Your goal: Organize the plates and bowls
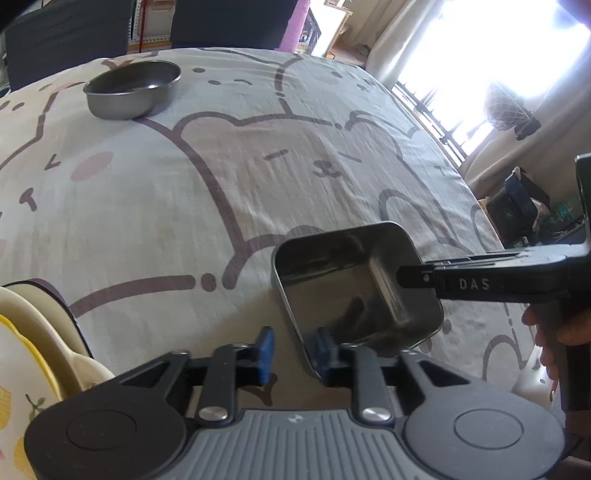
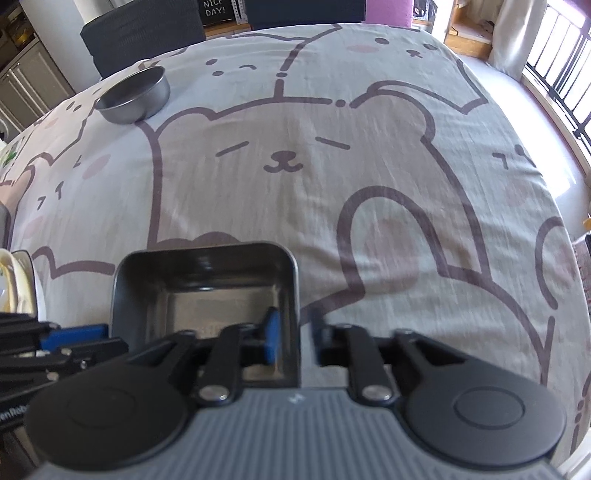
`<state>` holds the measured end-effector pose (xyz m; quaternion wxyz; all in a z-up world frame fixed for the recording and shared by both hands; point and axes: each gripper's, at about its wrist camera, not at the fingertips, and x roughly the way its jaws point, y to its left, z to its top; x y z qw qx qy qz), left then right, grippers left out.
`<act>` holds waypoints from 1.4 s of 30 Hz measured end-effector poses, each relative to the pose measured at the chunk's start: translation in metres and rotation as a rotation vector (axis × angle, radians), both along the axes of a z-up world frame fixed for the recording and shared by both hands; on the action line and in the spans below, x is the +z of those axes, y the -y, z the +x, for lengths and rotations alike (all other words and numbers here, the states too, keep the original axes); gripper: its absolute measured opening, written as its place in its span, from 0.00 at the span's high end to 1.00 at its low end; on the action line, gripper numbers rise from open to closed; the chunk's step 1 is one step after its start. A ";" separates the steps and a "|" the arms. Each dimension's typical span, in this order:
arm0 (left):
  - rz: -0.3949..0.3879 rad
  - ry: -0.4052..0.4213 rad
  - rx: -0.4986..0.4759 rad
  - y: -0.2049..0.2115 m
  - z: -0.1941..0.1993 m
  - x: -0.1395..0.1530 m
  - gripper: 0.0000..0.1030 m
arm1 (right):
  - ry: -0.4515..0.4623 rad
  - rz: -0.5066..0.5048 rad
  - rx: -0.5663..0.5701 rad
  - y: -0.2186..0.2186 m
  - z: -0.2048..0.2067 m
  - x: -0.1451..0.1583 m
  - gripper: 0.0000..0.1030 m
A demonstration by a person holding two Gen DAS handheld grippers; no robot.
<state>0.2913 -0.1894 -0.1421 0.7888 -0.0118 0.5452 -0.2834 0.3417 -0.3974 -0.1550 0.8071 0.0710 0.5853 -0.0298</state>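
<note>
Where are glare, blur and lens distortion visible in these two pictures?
Left wrist view: the window is blown out white, and the table edge bends like a dome. Right wrist view: light is more even, the right gripper has one finger smeared by blur, and the cloth pattern curves toward the borders.

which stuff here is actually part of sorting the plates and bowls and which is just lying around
Job:
- rectangular metal tray, right gripper astride its wall
- round metal bowl
- cream dishes in a rack

Lying about:
- bear-print tablecloth
- dark chairs
</note>
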 end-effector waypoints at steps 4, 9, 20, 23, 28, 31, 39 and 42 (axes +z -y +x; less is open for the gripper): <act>0.002 0.011 -0.003 -0.002 -0.001 0.004 0.60 | 0.000 -0.014 -0.005 0.004 -0.004 0.002 0.52; 0.017 0.045 -0.013 -0.002 -0.005 0.011 0.43 | 0.008 -0.033 0.015 0.005 -0.013 0.006 0.37; 0.020 0.144 -0.008 -0.012 -0.013 0.034 0.02 | 0.104 -0.059 0.003 0.013 -0.037 0.030 0.02; 0.011 0.182 0.007 -0.023 -0.013 0.043 0.00 | 0.150 -0.068 0.008 0.011 -0.042 0.039 0.01; 0.003 0.228 0.060 -0.051 -0.008 0.057 0.00 | 0.245 -0.060 0.002 0.000 -0.044 0.058 0.00; 0.010 0.262 0.102 -0.074 -0.004 0.064 0.00 | 0.302 -0.057 -0.004 -0.012 -0.039 0.068 0.00; 0.054 0.327 0.245 -0.154 0.009 0.077 0.00 | 0.379 -0.003 0.049 -0.070 -0.009 0.080 0.00; 0.080 0.346 0.308 -0.189 0.014 0.078 0.00 | 0.394 0.021 0.086 -0.100 0.006 0.081 0.00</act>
